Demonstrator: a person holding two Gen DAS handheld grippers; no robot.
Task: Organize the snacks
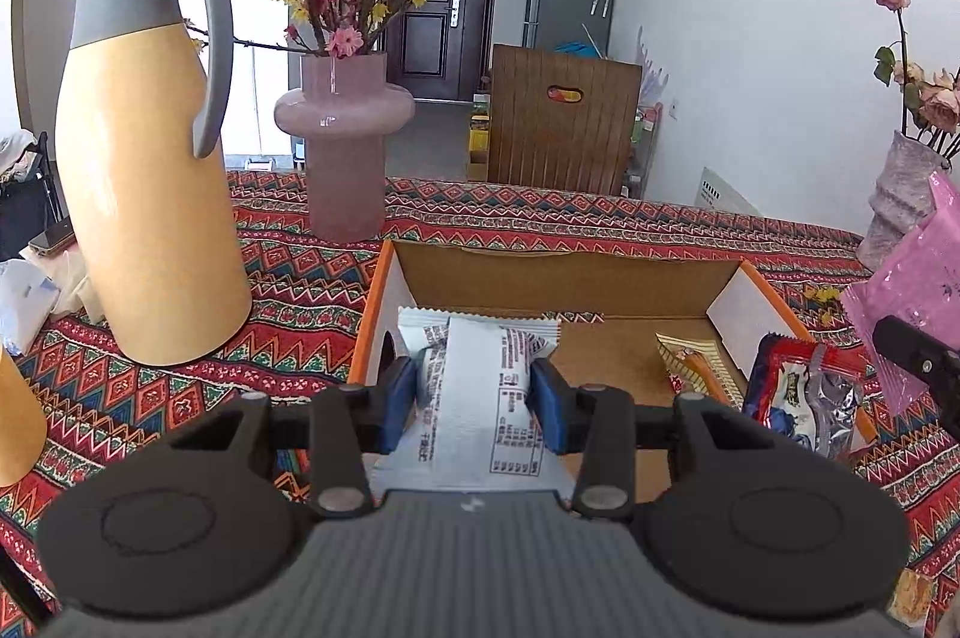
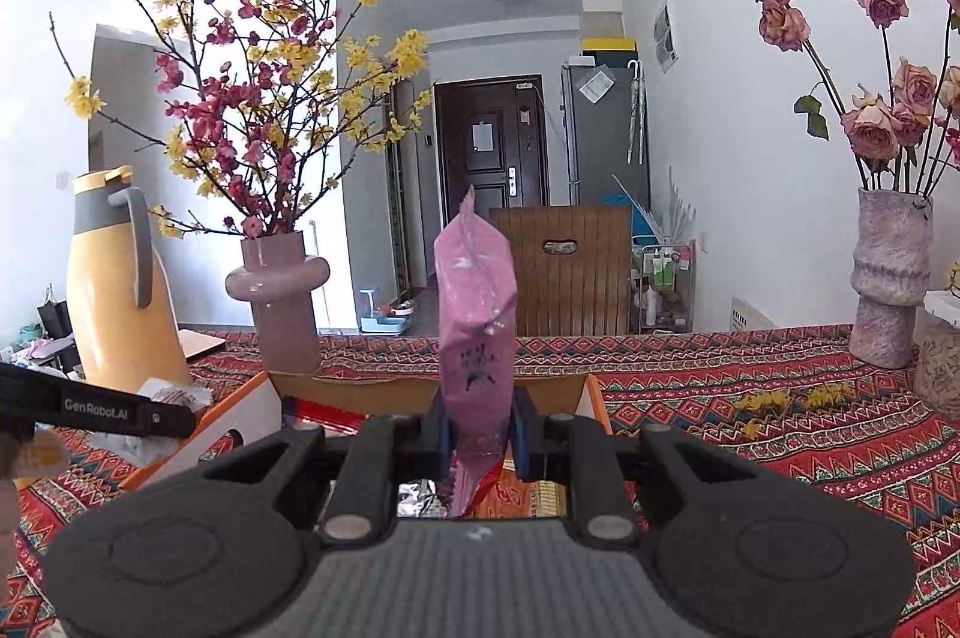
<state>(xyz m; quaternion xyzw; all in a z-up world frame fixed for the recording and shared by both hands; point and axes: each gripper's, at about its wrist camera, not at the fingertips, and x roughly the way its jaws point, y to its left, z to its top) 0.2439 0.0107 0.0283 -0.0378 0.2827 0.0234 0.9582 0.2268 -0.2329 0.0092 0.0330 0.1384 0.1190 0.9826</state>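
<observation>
My left gripper (image 1: 474, 398) is shut on a white snack packet (image 1: 480, 386) and holds it over the left part of an open cardboard box (image 1: 570, 272) with orange edges. Inside the box lie a gold packet (image 1: 690, 359) and a red and blue packet (image 1: 804, 398) at the right. My right gripper (image 2: 480, 428) is shut on a pink snack bag (image 2: 477, 314), held upright above the box (image 2: 240, 416). The pink bag (image 1: 912, 290) and part of the right gripper (image 1: 918, 356) show at the right edge of the left wrist view.
A yellow thermos jug (image 1: 144, 170) stands left of the box. A pink vase (image 1: 345, 140) with flowering branches stands behind it. A grey vase (image 2: 888, 272) with dried roses stands at the far right. A wooden chair (image 1: 561, 122) is behind the patterned tablecloth (image 1: 288, 290).
</observation>
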